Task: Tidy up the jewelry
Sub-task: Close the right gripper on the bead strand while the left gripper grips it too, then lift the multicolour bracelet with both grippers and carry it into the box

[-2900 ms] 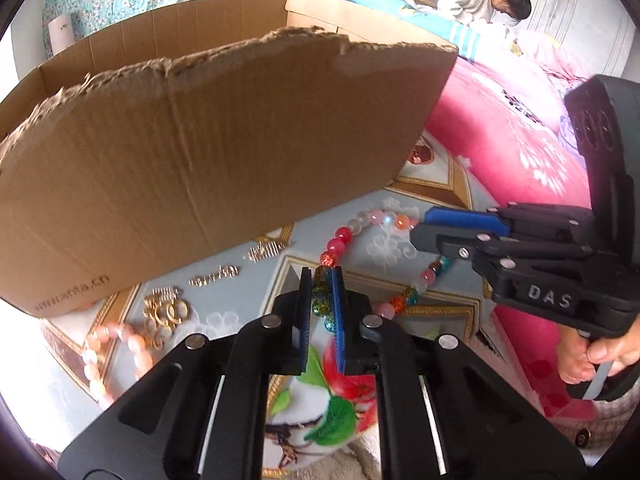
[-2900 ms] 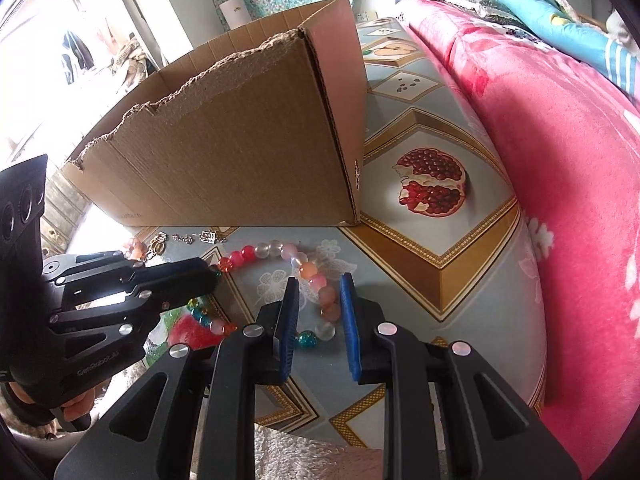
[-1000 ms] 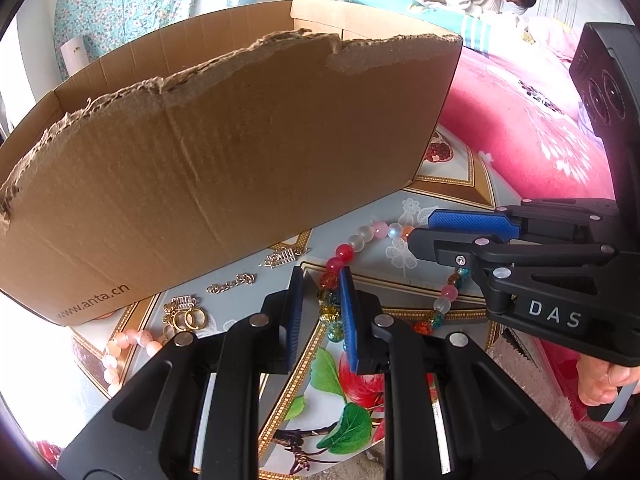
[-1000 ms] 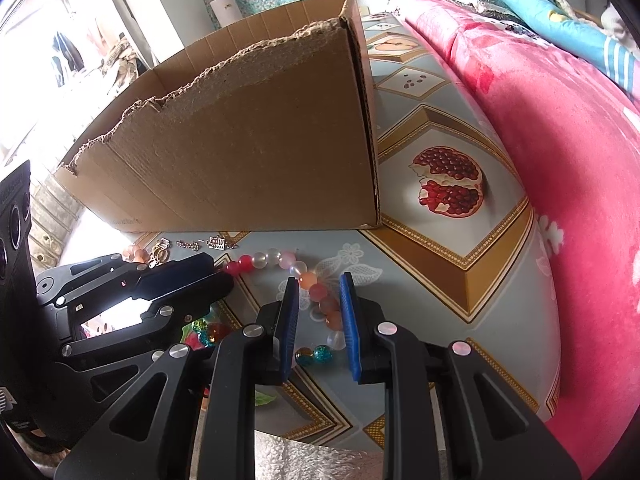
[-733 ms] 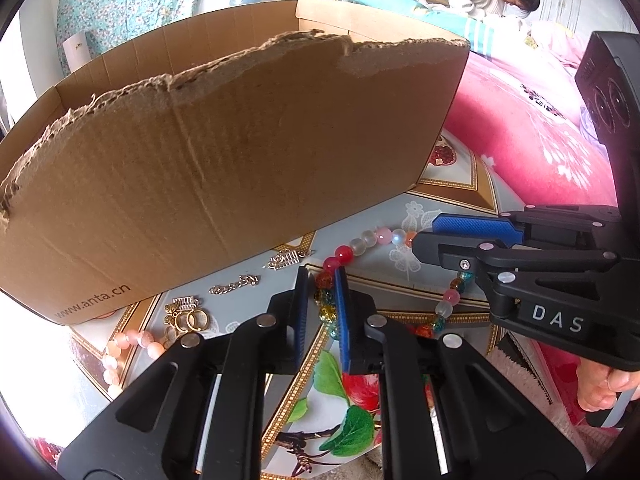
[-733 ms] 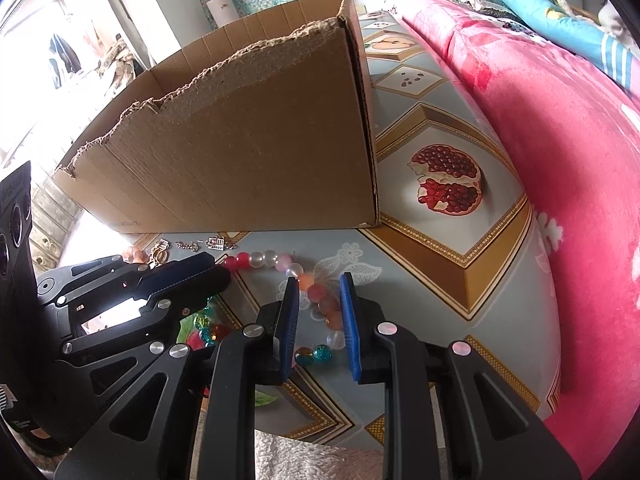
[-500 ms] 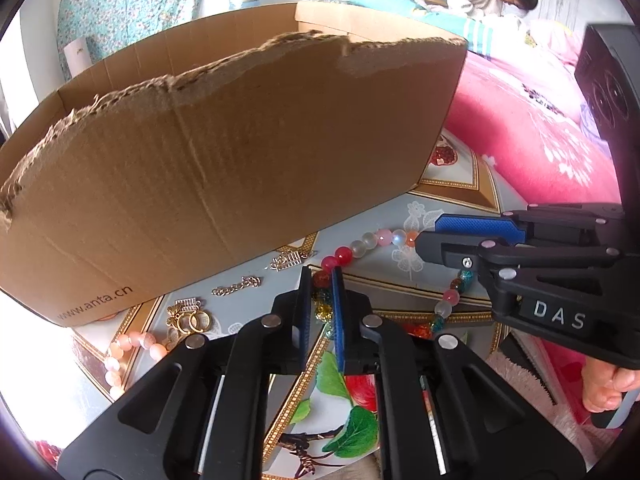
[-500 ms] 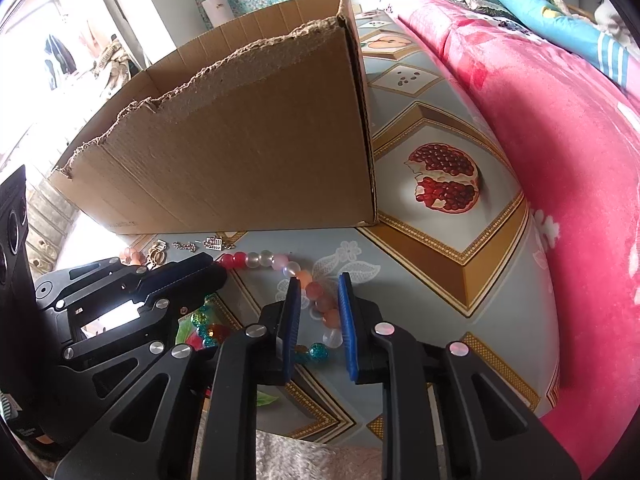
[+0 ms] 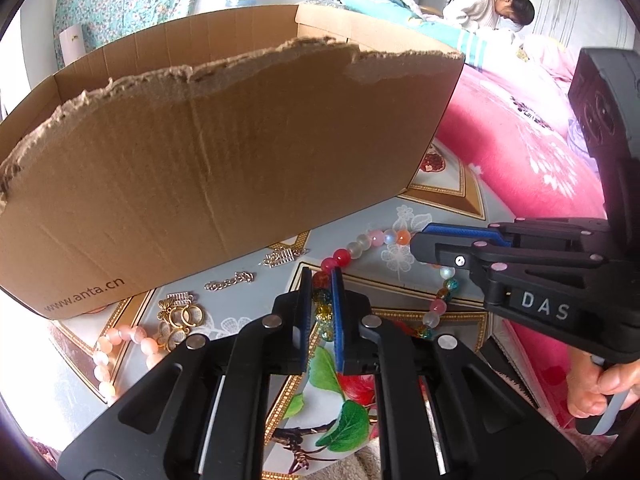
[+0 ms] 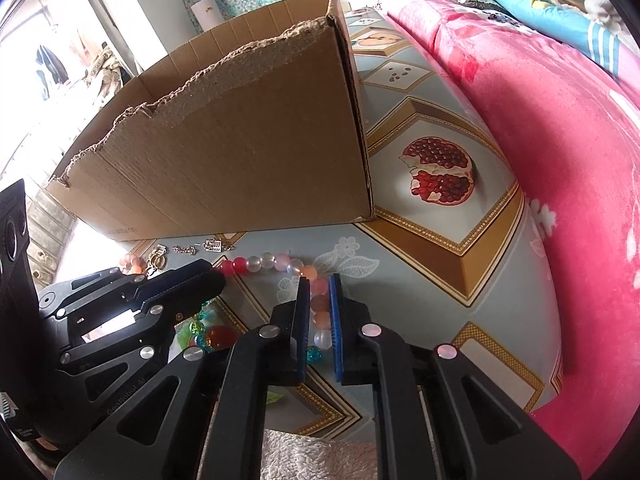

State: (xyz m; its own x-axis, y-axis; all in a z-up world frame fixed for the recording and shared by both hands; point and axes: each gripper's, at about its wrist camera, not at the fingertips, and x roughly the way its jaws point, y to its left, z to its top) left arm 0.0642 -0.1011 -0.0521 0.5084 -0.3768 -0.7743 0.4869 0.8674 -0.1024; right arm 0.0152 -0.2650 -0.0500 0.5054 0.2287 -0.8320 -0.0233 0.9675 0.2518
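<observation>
A multicoloured bead necklace (image 9: 362, 244) lies in a loop on the patterned table cloth in front of a cardboard box (image 9: 224, 152). My left gripper (image 9: 321, 276) is shut on the necklace's red and amber beads on its left side. My right gripper (image 10: 319, 282) is shut on the pink and orange beads of the necklace (image 10: 276, 262) on its right side. Each gripper shows in the other's view: the right one (image 9: 424, 236) and the left one (image 10: 208, 276).
Left of the necklace lie silver chain pieces (image 9: 230, 280), gold earrings (image 9: 180, 314) and a pale pink bead bracelet (image 9: 116, 344). The open box (image 10: 240, 152) stands right behind them. A pink blanket (image 10: 560, 152) rises on the right. A person (image 9: 488, 4) sits far back.
Both grippers have narrowed their jaws onto the necklace beads. The necklace loop has been drawn slightly towards me and the views have shifted a little closer.
</observation>
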